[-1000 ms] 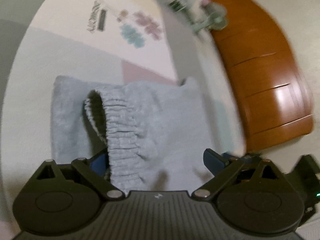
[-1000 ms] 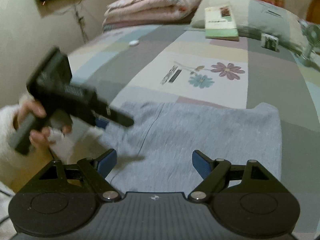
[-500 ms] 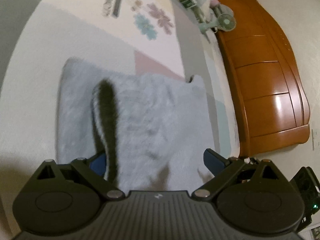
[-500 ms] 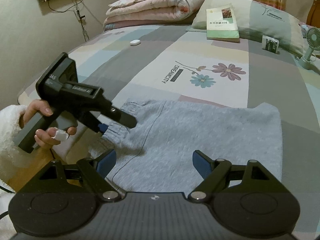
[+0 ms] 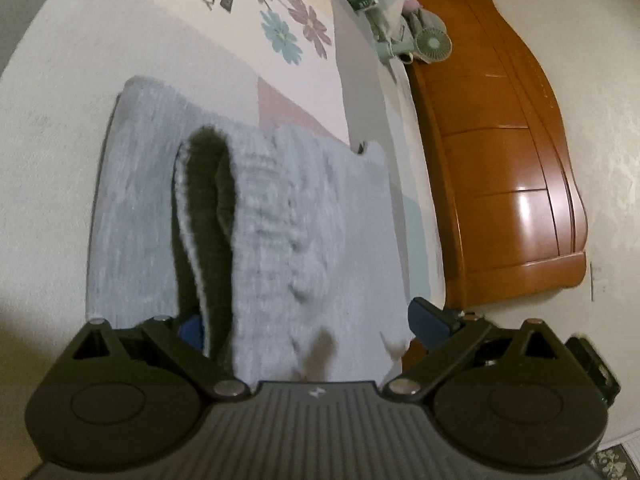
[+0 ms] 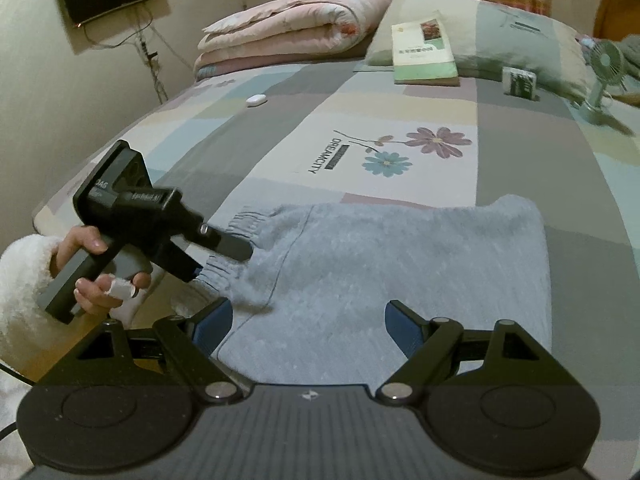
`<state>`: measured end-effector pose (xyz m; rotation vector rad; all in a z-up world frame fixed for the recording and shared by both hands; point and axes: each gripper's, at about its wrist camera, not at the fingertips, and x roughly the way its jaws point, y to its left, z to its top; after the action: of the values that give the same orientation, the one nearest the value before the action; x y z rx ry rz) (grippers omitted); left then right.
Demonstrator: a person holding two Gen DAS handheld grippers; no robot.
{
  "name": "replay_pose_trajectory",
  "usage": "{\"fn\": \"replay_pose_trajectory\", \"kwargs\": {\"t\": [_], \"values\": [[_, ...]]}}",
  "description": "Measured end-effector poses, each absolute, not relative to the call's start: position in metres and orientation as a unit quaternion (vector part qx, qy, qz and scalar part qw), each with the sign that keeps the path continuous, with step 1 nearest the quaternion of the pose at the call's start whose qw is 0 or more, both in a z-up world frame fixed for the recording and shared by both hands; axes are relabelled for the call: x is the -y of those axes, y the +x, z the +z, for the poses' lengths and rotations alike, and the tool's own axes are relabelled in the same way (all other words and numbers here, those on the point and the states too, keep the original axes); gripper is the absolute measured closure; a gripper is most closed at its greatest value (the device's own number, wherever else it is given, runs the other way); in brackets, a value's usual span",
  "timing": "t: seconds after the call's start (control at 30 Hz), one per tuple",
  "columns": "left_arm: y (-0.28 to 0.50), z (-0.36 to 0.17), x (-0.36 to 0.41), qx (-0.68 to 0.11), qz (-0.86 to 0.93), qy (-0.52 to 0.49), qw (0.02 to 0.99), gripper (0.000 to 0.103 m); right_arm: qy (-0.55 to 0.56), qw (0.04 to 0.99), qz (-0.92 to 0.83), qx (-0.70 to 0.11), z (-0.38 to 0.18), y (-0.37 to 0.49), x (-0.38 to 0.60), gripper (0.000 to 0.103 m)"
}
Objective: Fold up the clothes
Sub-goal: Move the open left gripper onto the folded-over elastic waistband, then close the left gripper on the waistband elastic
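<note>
A grey-blue fleece garment (image 6: 400, 264) with an elastic waistband (image 6: 248, 220) lies spread on the patchwork bed cover (image 6: 248, 136). A hand in a white fluffy sleeve holds my left gripper (image 6: 224, 260) at the waistband end. In the left wrist view the left gripper (image 5: 310, 322) has its jaws wide apart. The raised, gaping waistband (image 5: 224, 216) lies between them, close to the left finger. I cannot tell whether that finger is inside the opening. My right gripper (image 6: 308, 326) is open over the garment's near edge, with only flat cloth below it.
At the head of the bed are a folded pink quilt (image 6: 288, 24), a pillow (image 6: 512, 32), a book (image 6: 424, 48) and a small box (image 6: 520, 82). A small fan (image 6: 604, 76) stands at the right. A wooden bed board (image 5: 500, 160) runs along one edge.
The left gripper has sunk toward the bed at the waistband end, and the waistband now lies lower and flatter. The right gripper has hardly moved.
</note>
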<state>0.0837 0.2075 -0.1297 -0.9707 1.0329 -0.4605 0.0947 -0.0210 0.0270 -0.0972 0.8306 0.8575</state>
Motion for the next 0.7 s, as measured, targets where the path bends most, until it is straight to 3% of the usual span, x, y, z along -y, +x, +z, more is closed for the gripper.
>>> {"fn": "replay_pose_trajectory", "kwargs": {"t": [0.17,0.23,0.3,0.37,0.53,0.7], "values": [[0.083,-0.128,-0.197,-0.448,-0.211,-0.408,0.767,0.007,-0.003,0.840,0.379,-0.387,0.025,0.092,0.051,0.016],[0.076,-0.129,-0.198,-0.433,-0.213,-0.401,0.779,0.013,0.012,0.846,0.368,-0.384,0.024,0.089,0.066,0.016],[0.074,-0.132,-0.203,-0.429,-0.200,-0.410,0.779,0.026,0.028,0.850,0.359,-0.384,0.023,0.088,0.080,0.016],[0.075,-0.132,-0.204,-0.438,-0.186,-0.411,0.777,0.031,0.042,0.853,0.351,-0.383,0.021,0.087,0.093,0.016],[0.084,-0.114,-0.189,-0.491,-0.118,-0.351,0.788,0.071,0.063,0.860,0.339,-0.377,0.014,0.084,0.110,0.016],[0.089,-0.085,-0.173,-0.499,-0.100,-0.307,0.804,0.080,0.068,0.873,0.305,-0.374,0.008,0.081,0.136,0.016]]}}
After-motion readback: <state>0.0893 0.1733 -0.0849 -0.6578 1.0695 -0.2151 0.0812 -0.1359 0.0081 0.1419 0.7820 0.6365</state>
